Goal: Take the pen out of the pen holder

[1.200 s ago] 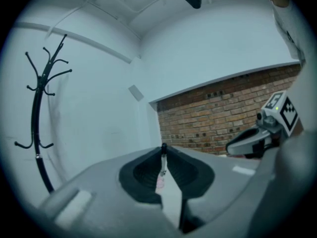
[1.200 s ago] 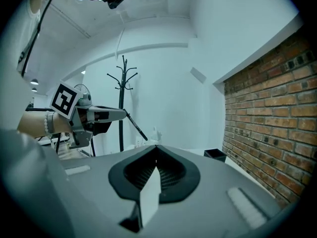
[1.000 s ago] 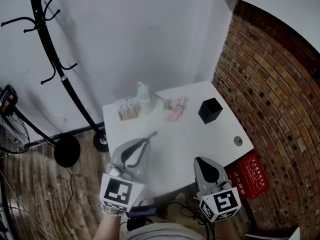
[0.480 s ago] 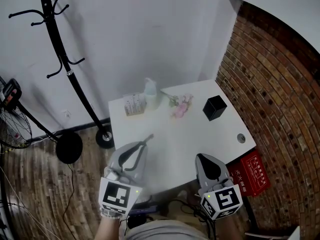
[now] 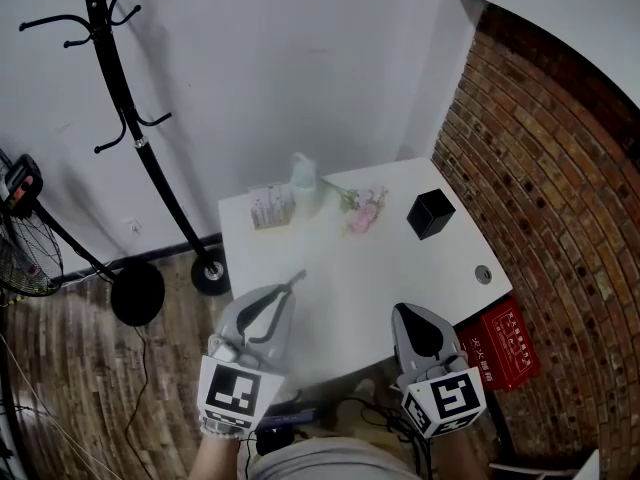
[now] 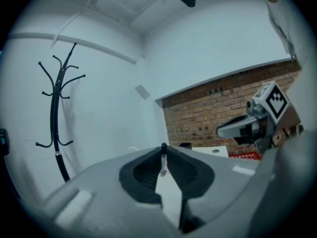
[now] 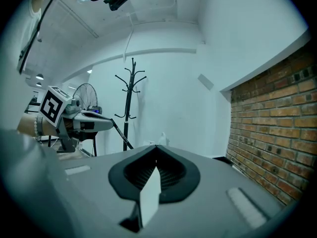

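Observation:
The black square pen holder (image 5: 430,214) stands at the table's far right, well away from both grippers. My left gripper (image 5: 287,289) hovers over the near left part of the white table (image 5: 390,268), shut on a slim dark pen (image 5: 299,277) that pokes out past its tips. In the left gripper view the pen (image 6: 163,158) stands upright between the closed tips of the left gripper (image 6: 164,148). My right gripper (image 5: 404,312) is at the near right edge. In its own view the right gripper (image 7: 156,148) has its tips together with nothing between them.
At the back of the table stand a small card box (image 5: 268,208), a pale bottle (image 5: 304,182) and a pink flower sprig (image 5: 362,212). A round grommet (image 5: 483,275) sits near the right edge. A coat rack (image 5: 140,138), a fan (image 5: 25,248) and a red box (image 5: 505,346) stand on the floor.
Both grippers have drawn a little back toward the table's near edge, the left still with the pen. Over the last half second almost nothing has moved.

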A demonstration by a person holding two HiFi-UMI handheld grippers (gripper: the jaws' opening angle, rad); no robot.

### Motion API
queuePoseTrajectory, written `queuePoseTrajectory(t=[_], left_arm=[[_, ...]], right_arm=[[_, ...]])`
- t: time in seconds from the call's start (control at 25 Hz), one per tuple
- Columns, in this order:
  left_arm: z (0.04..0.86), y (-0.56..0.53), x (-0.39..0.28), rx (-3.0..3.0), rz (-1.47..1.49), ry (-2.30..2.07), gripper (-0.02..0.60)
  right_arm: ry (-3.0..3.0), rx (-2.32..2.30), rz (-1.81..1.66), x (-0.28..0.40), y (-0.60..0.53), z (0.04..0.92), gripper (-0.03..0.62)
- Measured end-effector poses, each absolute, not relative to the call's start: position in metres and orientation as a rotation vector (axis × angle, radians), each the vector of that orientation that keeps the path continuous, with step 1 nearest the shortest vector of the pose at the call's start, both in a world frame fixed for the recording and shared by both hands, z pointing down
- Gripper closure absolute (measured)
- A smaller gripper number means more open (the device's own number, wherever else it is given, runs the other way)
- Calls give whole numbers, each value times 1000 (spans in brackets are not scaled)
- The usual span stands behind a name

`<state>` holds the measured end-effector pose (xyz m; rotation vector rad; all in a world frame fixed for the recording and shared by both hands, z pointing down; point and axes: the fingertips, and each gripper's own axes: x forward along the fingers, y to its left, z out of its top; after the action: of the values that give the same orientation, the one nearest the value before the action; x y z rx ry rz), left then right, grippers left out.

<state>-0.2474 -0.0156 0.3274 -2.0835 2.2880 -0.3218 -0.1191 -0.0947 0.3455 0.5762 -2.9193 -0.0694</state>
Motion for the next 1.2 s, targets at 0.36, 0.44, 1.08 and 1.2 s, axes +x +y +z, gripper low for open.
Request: queuePoseTrajectory(t=[0.36,0.44,1.08,1.2], left_arm=[[331,-18,-248,-2107,-297,2312,557],[332,-19,-248,-2111,-294,2313,557],[331,-20,-246,-2105,-285,2314,557],[328,-21,-245,-2092,-289,2293,557]], right_arm=[[-2911,591,-83,-120,-98,343,592],[-2910,592,-84,-120,-99,343,591],[-2908,622,-85,-113,-100,343,591],[-2908,624,-87,-111,-99,342,591]])
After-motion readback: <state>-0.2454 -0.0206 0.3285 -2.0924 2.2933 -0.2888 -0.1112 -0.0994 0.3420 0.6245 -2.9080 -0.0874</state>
